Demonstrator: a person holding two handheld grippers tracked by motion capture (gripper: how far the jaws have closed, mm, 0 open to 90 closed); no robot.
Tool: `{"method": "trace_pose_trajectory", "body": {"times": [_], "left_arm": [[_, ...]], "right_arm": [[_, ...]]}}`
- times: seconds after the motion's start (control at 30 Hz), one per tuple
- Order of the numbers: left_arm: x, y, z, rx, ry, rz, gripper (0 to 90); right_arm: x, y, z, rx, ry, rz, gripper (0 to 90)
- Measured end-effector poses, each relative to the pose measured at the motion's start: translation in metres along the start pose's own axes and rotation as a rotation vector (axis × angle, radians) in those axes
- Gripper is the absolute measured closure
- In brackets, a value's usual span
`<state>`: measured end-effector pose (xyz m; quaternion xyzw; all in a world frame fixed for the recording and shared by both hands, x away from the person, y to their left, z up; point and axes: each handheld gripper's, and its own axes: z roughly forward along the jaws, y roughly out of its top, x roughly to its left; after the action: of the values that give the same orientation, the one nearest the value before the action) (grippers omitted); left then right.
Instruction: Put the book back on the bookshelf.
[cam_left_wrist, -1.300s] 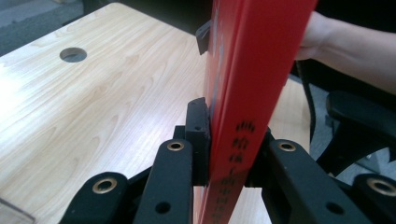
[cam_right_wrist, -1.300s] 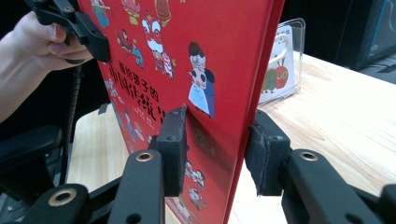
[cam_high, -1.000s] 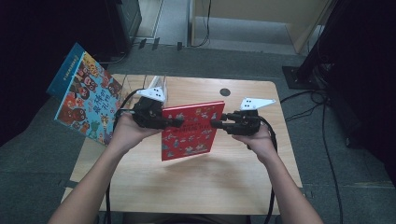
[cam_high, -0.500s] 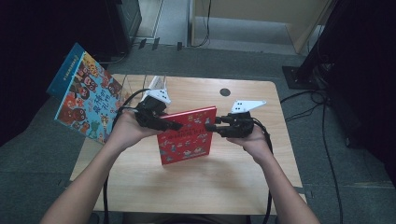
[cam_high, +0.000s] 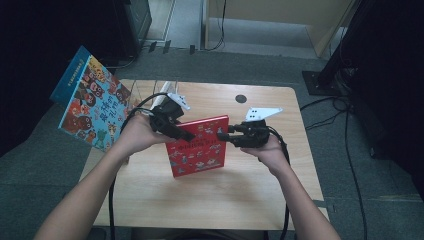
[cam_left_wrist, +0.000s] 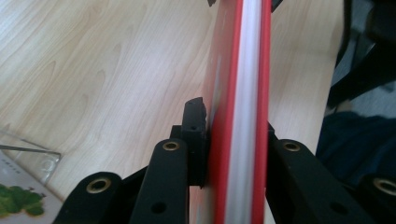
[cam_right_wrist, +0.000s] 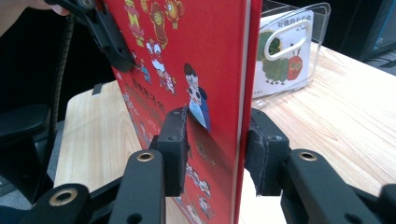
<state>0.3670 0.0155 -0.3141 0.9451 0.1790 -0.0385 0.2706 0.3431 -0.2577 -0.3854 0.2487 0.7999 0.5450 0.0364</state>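
A thin red picture book is held up on edge over the wooden table, between my two grippers. My left gripper grips its left edge. In the left gripper view both jaws lie against the red covers of the book; they have just been opening slightly with the book still between them. My right gripper is on the book's right edge. In the right gripper view its pads clamp the book, one on the illustrated front and one on the back.
A clear plastic stand holding a caterpillar book stands at the table's back left. A large colourful blue-edged book leans out past the table's left edge. A dark round hole sits near the far edge. Cables trail on the floor at right.
The red book and both grippers have drifted slightly left and toward the person. The book stays gripped at both edges.
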Motion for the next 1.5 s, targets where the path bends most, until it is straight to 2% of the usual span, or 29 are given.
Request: {"method": "trace_pose_trajectory", "body": {"times": [0.1, 0.23, 0.3, 0.43, 0.53, 0.57, 0.67, 0.8, 0.9, 1.07, 1.13, 1.23, 1.33, 1.4, 1.5], "left_arm": [[0.0, 0.006, 0.003, 0.034, 0.003, -0.008, 76.3], [0.001, 0.008, 0.003, 0.05, -0.009, -0.005, 78.5], [-0.001, 0.009, 0.003, 0.054, -0.01, -0.009, 79.9], [-0.002, 0.01, 0.0, 0.062, -0.009, -0.024, 80.4], [0.0, 0.009, -0.006, 0.064, -0.011, -0.056, 80.3], [0.001, 0.009, -0.009, 0.067, -0.003, -0.062, 80.4], [0.003, 0.007, -0.019, 0.052, 0.014, -0.079, 80.4], [0.007, 0.002, -0.031, 0.041, 0.036, -0.118, 80.4], [0.01, -0.002, -0.039, 0.031, 0.033, -0.146, 80.4], [0.014, -0.012, -0.05, 0.025, 0.036, -0.177, 80.4], [0.016, -0.016, -0.055, 0.017, 0.042, -0.191, 80.4], [0.019, -0.023, -0.061, 0.002, 0.045, -0.22, 80.4], [0.022, -0.029, -0.068, -0.006, 0.053, -0.247, 80.3], [0.023, -0.035, -0.073, -0.014, 0.057, -0.255, 80.3], [0.026, -0.043, -0.079, -0.029, 0.062, -0.278, 80.3]], "right_arm": [[0.001, 0.0, 0.001, -0.006, -0.001, -0.005, 62.6], [-0.001, -0.002, 0.0, -0.024, -0.006, 0.005, 62.0], [-0.002, -0.002, 0.0, -0.03, -0.021, 0.004, 59.0], [-0.003, -0.004, -0.002, -0.019, -0.031, 0.008, 57.9], [-0.003, -0.007, -0.005, 0.014, -0.063, 0.007, 56.2], [-0.002, -0.009, -0.005, 0.021, -0.087, 0.014, 55.9], [0.0, -0.015, -0.008, 0.006, -0.139, 0.025, 54.5], [0.001, -0.028, -0.004, 0.056, -0.191, 0.026, 51.6], [0.003, -0.038, 0.001, 0.093, -0.217, 0.033, 50.1], [0.006, -0.059, 0.012, 0.145, -0.231, 0.031, 48.7], [0.007, -0.068, 0.015, 0.149, -0.239, 0.035, 48.4], [0.008, -0.08, 0.021, 0.169, -0.244, 0.052, 47.7], [0.007, -0.088, 0.028, 0.213, -0.24, 0.081, 46.1], [0.007, -0.092, 0.033, 0.233, -0.258, 0.067, 43.3], [0.008, -0.1, 0.039, 0.211, -0.293, 0.046, 41.9]]}}
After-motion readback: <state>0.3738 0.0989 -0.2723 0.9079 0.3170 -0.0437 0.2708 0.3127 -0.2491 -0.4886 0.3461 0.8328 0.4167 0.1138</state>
